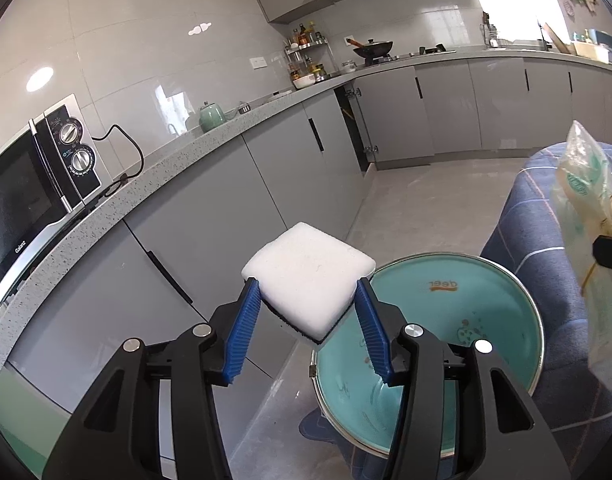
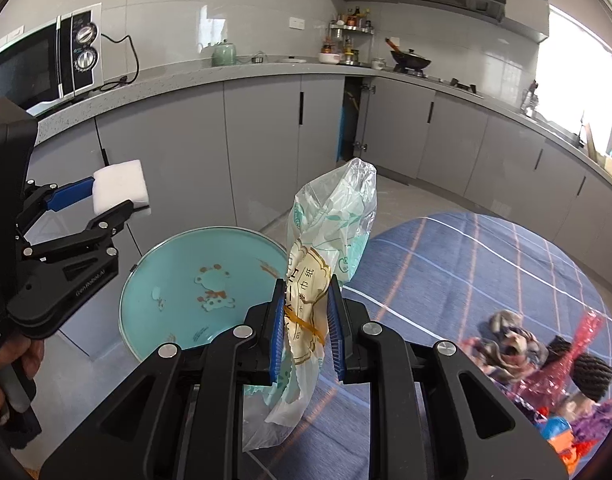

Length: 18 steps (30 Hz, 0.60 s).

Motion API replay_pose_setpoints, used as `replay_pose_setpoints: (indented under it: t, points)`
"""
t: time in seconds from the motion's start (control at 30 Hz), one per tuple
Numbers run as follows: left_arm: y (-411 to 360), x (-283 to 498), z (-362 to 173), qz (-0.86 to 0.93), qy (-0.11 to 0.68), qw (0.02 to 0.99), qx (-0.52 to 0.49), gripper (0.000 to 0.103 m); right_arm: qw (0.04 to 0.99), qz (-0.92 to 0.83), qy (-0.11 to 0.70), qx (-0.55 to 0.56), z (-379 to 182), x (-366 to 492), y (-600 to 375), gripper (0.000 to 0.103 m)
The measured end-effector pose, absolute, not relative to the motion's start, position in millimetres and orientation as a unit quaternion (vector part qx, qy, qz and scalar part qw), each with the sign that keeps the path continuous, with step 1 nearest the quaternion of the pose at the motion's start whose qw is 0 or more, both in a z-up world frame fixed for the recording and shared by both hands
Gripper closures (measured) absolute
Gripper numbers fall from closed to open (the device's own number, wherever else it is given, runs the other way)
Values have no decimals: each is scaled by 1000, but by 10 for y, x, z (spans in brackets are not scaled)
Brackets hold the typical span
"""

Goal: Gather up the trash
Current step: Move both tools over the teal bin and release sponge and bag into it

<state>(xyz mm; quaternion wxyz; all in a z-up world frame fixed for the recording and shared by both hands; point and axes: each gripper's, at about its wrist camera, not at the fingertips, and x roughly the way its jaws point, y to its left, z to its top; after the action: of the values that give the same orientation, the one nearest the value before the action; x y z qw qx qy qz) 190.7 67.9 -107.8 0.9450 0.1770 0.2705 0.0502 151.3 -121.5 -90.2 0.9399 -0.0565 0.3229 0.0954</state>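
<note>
My left gripper (image 1: 308,286) is shut on a white sponge pad with a dark underside (image 1: 308,270), held in the air left of a teal trash can (image 1: 506,316). In the right wrist view the same sponge (image 2: 120,188) hangs above and left of the can (image 2: 178,256), whose teal lid with a bear drawing is closed. My right gripper (image 2: 306,308) is shut on a crumpled plastic tissue wrapper (image 2: 328,240), held upright beside the can's right rim. The wrapper also shows in the left wrist view (image 1: 586,216).
A round table with a blue checked cloth (image 2: 486,264) lies right of the can, with red and mixed scraps (image 2: 546,360) on it. Grey cabinets (image 2: 262,128) and a counter with a microwave (image 2: 42,64) run behind. One cabinet door stands ajar (image 2: 352,120).
</note>
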Motion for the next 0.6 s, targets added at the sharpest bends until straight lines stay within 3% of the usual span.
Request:
replay_pose_setpoints:
  t: [0.6]
  points:
    - [729,2145,-1249,67,291,938,175,52,929,107,346,-78,-1203,1944,-929,83]
